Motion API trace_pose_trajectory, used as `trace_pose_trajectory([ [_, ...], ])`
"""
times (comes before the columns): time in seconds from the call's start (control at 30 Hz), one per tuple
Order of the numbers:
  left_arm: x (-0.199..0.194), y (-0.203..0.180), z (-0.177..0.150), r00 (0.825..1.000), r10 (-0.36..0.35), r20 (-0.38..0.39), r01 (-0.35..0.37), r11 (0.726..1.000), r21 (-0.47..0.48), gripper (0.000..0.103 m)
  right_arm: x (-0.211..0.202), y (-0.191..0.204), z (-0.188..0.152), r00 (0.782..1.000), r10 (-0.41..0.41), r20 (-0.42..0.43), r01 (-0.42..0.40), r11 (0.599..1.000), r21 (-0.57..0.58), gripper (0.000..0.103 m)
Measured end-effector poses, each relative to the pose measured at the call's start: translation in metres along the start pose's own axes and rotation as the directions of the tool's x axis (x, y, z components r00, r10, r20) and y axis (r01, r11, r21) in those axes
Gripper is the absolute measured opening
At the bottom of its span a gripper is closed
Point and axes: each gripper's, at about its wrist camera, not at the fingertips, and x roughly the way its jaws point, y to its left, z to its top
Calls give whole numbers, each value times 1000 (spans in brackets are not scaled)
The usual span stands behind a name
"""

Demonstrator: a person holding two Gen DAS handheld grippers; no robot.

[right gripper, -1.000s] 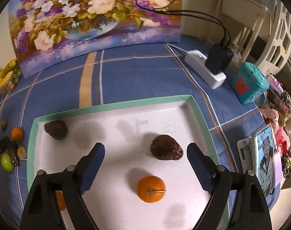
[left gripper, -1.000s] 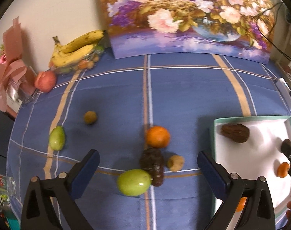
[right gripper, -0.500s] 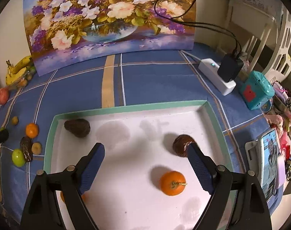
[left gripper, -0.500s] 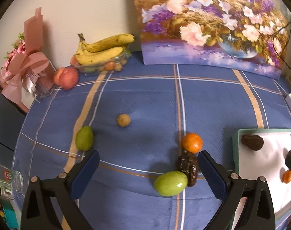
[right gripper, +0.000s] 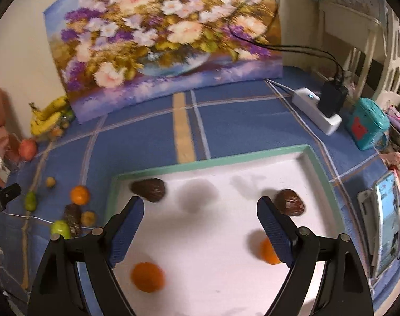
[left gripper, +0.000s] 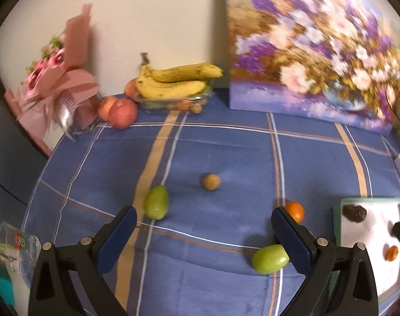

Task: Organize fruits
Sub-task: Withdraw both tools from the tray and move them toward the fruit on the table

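Note:
My left gripper [left gripper: 202, 233] hangs open and empty above the blue checked cloth. Just beyond its left finger lies a green pear-shaped fruit [left gripper: 156, 202], and farther off a small tan round fruit [left gripper: 211, 181]. A second green fruit [left gripper: 269, 258] and an orange [left gripper: 294, 211] sit by its right finger. My right gripper [right gripper: 200, 226] is open, empty, above the white tray with a green rim [right gripper: 210, 163]. The tray holds two dark brown fruits [right gripper: 148, 189] [right gripper: 290, 202] and two oranges [right gripper: 147, 277] [right gripper: 268, 251]. Left of the tray lie an orange [right gripper: 79, 194], a dark fruit [right gripper: 73, 220] and a green fruit [right gripper: 60, 228].
A flower painting [left gripper: 313, 60] leans on the back wall. Bananas [left gripper: 173, 81] on a clear box and red apples [left gripper: 119, 109] stand at the back left beside a pink bouquet [left gripper: 57, 89]. A power strip with a plug [right gripper: 321, 108], a teal box [right gripper: 368, 123] and a phone [right gripper: 388, 221] lie right of the tray.
The left gripper has swung left and risen a little, so the fruit cluster slid from the centre to its right finger. The right gripper lifted slightly over the tray. Both stayed open.

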Motion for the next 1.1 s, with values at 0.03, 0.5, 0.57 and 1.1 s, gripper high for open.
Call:
trace_pose_trajectory([
  [0.03,-1,7,0,1000,-3,-1,3,1000,-19,103,-1,6,0,1000,7,7,-7,1000,-10,88],
  [0.5,19,91,0,1000,1,-17,-4,977,-213,102,-7,91,4,987,157,20,-153,980,-124,84],
  [0.57,28,95,0,1000,-2,-29,-4,975,-220,100,-5,102,7,984,180,11,-177,975,-134,80],
  [1.1,96,112,-8,991,-86,-100,54,956,-288,75,70,175,9,956,222,-193,-256,951,-173,54],
])
